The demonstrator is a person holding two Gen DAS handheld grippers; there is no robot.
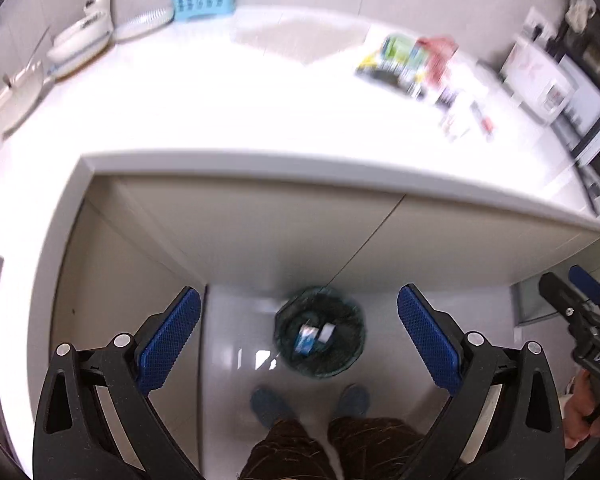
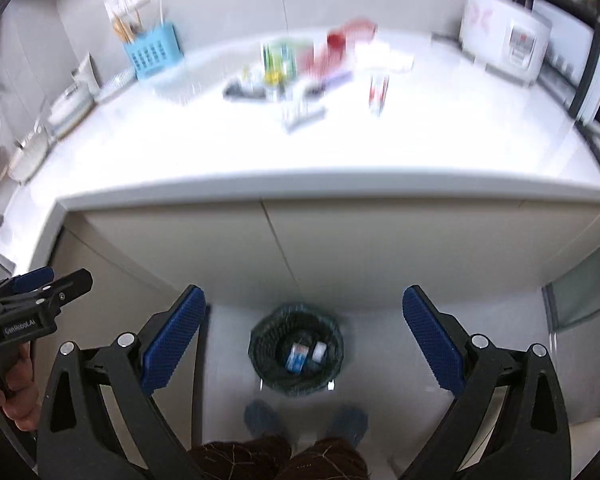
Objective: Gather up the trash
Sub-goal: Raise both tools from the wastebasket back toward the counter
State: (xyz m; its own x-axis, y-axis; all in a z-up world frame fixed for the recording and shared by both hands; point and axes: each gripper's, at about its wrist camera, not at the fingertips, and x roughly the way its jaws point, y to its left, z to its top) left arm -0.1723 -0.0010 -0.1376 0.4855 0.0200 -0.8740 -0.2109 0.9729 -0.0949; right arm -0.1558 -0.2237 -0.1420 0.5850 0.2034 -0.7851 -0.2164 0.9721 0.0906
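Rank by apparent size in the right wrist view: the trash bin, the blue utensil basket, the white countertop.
1. white countertop, largest by far.
2. trash bin.
3. blue utensil basket, smallest, though it stands farther away, so true size is unsure.

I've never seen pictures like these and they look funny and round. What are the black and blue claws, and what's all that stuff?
Those claws are tools a person holds, one in each hand. Each has a camera looking along its two blue fingers, so one picture comes from the left hand-held gripper and the other from the right hand-held gripper. The lens bends everything round. Both are open and hold nothing. Below them on the floor is a dark trash bin with a few small packages inside, next to the person's shoes. Above is a white counter with blurry wrappers and packets waiting to be thrown away, plus a blue utensil holder.
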